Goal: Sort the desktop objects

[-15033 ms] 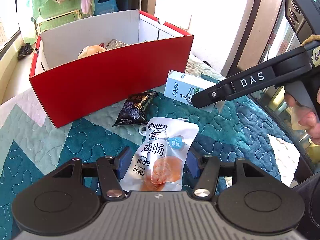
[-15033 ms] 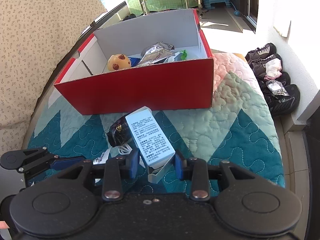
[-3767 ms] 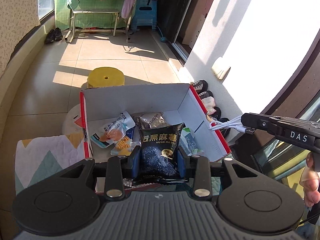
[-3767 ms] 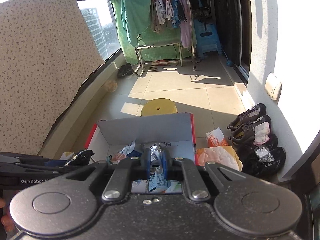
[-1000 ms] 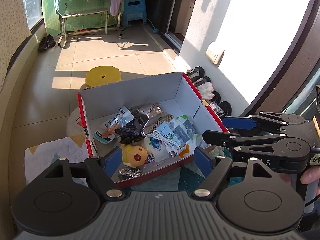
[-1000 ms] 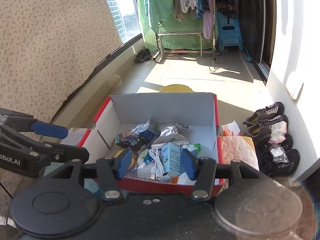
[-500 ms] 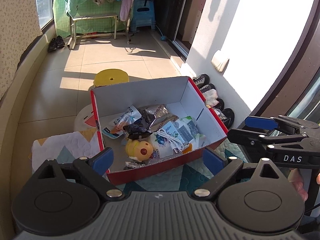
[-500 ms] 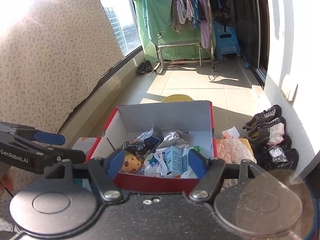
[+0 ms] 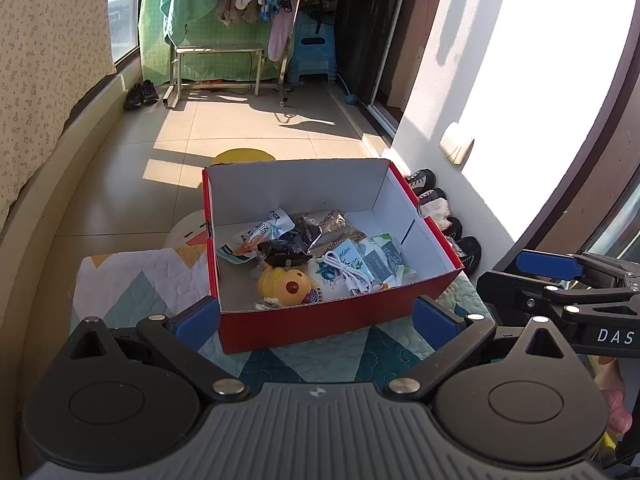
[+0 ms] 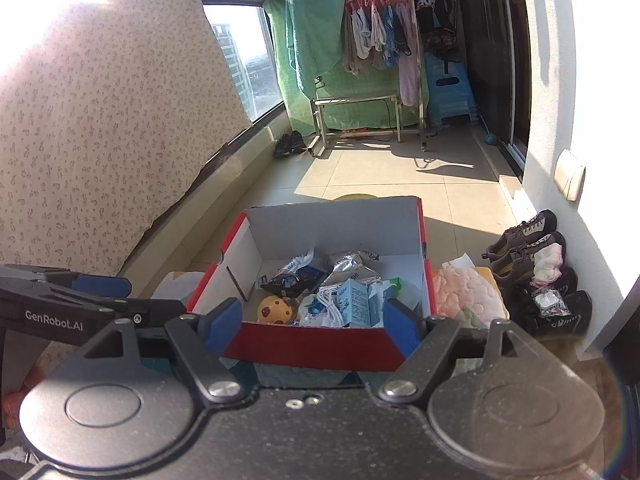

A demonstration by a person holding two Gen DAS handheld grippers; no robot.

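Observation:
A red shoebox [image 9: 320, 324] with a white inside stands on a teal and white quilt [image 9: 132, 276]. In it lie a dark snack bag [image 9: 284, 251], a white cable [image 9: 348, 272], a blue-white carton [image 10: 356, 306], a yellow toy [image 9: 284, 286] and a silver packet [image 9: 320, 220]. My left gripper [image 9: 316, 322] is open and empty, held back above the near wall of the box. My right gripper [image 10: 314, 322] is open and empty too; it shows at the right of the left wrist view [image 9: 560, 280].
The red shoebox also shows in the right wrist view [image 10: 320, 346]. Shoes [image 10: 532, 256] line the wall at the right of the quilt. A yellow stool [image 9: 244, 157] stands behind the box. A drying rack with laundry [image 10: 372, 68] stands at the far end of the balcony.
Both grippers have drawn back and up from the box, which looks smaller. Both have opened wider since a second ago. The items in the box have not moved.

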